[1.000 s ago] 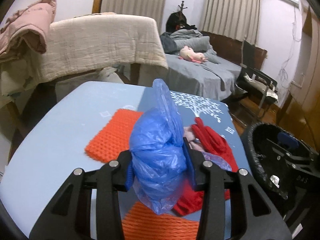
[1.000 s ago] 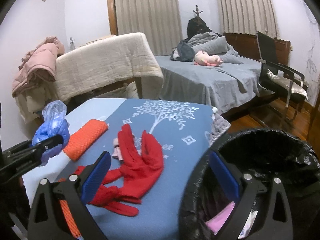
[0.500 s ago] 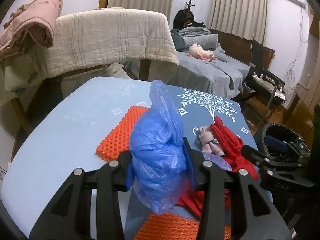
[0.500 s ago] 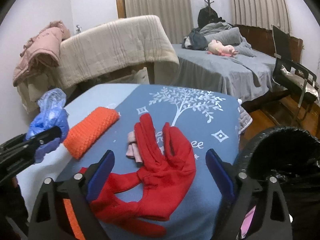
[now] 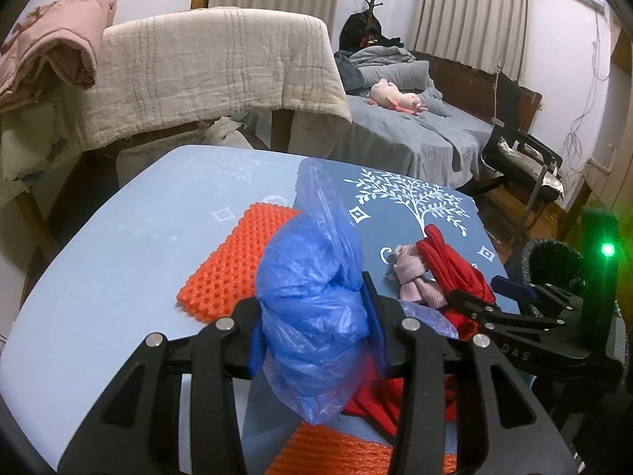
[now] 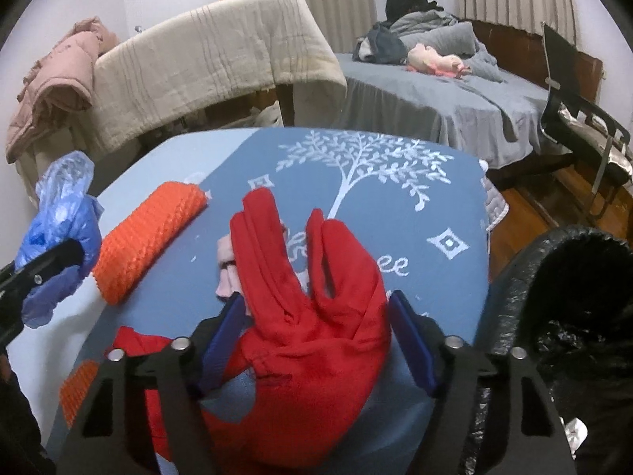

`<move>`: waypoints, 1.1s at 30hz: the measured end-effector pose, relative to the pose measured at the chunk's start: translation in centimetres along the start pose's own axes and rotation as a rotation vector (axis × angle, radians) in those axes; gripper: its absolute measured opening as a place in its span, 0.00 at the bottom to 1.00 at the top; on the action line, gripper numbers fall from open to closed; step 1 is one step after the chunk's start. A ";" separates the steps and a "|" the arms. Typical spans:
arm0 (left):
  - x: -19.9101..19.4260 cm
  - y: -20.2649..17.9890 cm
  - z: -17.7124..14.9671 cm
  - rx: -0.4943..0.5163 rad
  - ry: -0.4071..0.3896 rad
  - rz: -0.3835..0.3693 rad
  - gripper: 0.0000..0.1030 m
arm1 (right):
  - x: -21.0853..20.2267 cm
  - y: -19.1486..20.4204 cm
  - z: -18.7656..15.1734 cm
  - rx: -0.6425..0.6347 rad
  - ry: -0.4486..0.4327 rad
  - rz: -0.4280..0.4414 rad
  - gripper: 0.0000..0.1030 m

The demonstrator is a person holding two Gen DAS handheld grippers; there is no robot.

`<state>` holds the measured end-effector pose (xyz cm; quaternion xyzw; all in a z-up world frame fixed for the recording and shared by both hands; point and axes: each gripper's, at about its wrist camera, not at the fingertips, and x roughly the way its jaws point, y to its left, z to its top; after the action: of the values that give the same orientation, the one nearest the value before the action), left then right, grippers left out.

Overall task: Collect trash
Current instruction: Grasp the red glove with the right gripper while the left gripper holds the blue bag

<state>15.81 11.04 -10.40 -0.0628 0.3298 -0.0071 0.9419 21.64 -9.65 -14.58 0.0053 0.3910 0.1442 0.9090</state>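
Your left gripper (image 5: 314, 340) is clamped on the crumpled blue plastic bag (image 5: 312, 297), held above the table (image 5: 118, 277). To its right, your right gripper (image 6: 316, 340) is closing around the palm of the red glove (image 6: 312, 316); the pads don't look pressed in yet. Likely next: finish the pinch, lift, and swing right to the black-lined bin (image 6: 561, 316). The small pink cloth (image 6: 225, 261) lies tucked against the glove and may come along; the orange mesh pad (image 6: 150, 237) sits clear.

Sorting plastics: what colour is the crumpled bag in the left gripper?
Translucent blue bag; clearest in the left wrist view.
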 end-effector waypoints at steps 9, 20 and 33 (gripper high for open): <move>-0.2 -0.4 0.0 0.006 0.002 -0.012 0.38 | -0.8 0.1 0.5 -0.018 -0.008 0.095 0.08; -1.8 -1.9 0.6 0.022 -0.028 -0.035 0.38 | -5.5 0.0 1.8 -0.029 -0.106 0.126 0.05; -0.7 -1.6 -0.1 0.033 0.002 -0.016 0.38 | -0.9 -0.7 0.3 -0.003 0.003 0.032 0.60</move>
<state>15.24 9.44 -9.86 -0.0499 0.3301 -0.0200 0.9424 21.45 -10.54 -13.81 0.0097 0.3922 0.1591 0.9060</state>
